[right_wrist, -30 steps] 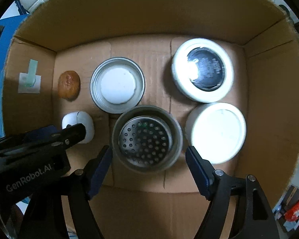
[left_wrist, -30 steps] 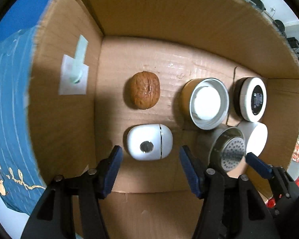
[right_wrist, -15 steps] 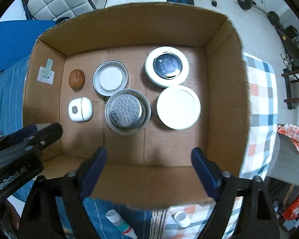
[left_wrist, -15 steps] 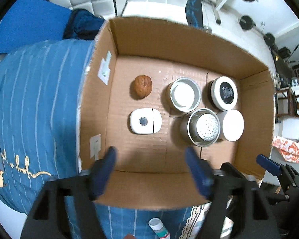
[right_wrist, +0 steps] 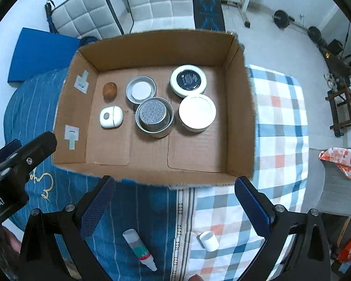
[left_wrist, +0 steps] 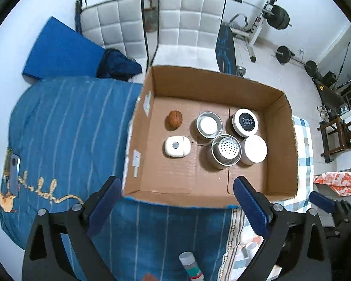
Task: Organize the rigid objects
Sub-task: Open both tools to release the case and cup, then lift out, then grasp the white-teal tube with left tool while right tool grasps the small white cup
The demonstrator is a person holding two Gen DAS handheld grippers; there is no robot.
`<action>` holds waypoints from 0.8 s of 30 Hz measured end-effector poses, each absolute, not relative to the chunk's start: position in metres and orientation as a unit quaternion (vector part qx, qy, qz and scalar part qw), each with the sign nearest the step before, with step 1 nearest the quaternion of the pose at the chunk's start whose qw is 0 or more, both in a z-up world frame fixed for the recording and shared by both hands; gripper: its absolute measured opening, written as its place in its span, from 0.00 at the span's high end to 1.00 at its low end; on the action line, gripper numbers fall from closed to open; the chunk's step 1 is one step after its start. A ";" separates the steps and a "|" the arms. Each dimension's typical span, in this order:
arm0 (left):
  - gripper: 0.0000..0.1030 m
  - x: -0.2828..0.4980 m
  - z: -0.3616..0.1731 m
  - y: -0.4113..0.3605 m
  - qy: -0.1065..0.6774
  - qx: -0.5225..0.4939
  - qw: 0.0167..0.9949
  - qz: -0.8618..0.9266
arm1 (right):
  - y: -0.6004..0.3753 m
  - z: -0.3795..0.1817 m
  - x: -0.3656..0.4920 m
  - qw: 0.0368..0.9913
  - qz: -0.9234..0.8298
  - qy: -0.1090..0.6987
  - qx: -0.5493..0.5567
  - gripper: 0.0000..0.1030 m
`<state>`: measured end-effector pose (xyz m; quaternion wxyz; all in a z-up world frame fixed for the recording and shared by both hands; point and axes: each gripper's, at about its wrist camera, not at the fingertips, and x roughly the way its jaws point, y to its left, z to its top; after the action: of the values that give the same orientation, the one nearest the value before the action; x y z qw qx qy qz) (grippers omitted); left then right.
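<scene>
An open cardboard box (left_wrist: 206,194) (right_wrist: 152,175) stands on the cloth. In it lie a walnut (left_wrist: 175,120) (right_wrist: 110,90), a white rounded case (left_wrist: 177,146) (right_wrist: 111,117), a metal tin with a white inside (left_wrist: 208,125) (right_wrist: 140,89), a perforated metal cup (left_wrist: 226,150) (right_wrist: 154,116), a white jar with a black label (left_wrist: 245,122) (right_wrist: 188,80) and a plain white jar (left_wrist: 255,149) (right_wrist: 197,112). My left gripper (left_wrist: 177,208) and right gripper (right_wrist: 175,206) are both open and empty, held above the box's near wall.
A small tube with a grey cap (right_wrist: 139,249) (left_wrist: 190,265) and a small white cap (right_wrist: 208,240) lie on the cloth near me. Blue striped cloth (left_wrist: 70,128) lies left, checked cloth (right_wrist: 278,126) right. White chairs (left_wrist: 152,23) and gym gear stand beyond the box.
Both grippers have pulled up and back out of the box, empty and open wider. The objects in the box have stayed in place.
</scene>
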<state>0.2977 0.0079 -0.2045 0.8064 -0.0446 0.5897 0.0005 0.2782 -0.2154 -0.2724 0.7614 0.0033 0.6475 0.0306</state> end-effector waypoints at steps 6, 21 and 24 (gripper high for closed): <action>0.04 0.264 -0.179 0.007 0.559 -0.034 0.829 0.007 | -0.224 -0.240 0.250 0.791 0.021 0.611 -0.004 0.00; 0.04 0.217 -0.143 -0.005 0.534 -0.046 0.844 -0.014 | -0.240 -0.194 0.202 0.822 0.025 0.569 0.006 0.00; 0.04 0.214 -0.147 -0.007 0.540 -0.047 0.840 -0.015 | -0.246 -0.197 0.197 0.821 0.026 0.570 0.008 0.00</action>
<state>0.2135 -0.0075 -0.1472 0.8404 -0.0470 0.5398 -0.0145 0.1967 -0.2459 -0.1968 0.8210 0.0083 0.5702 0.0257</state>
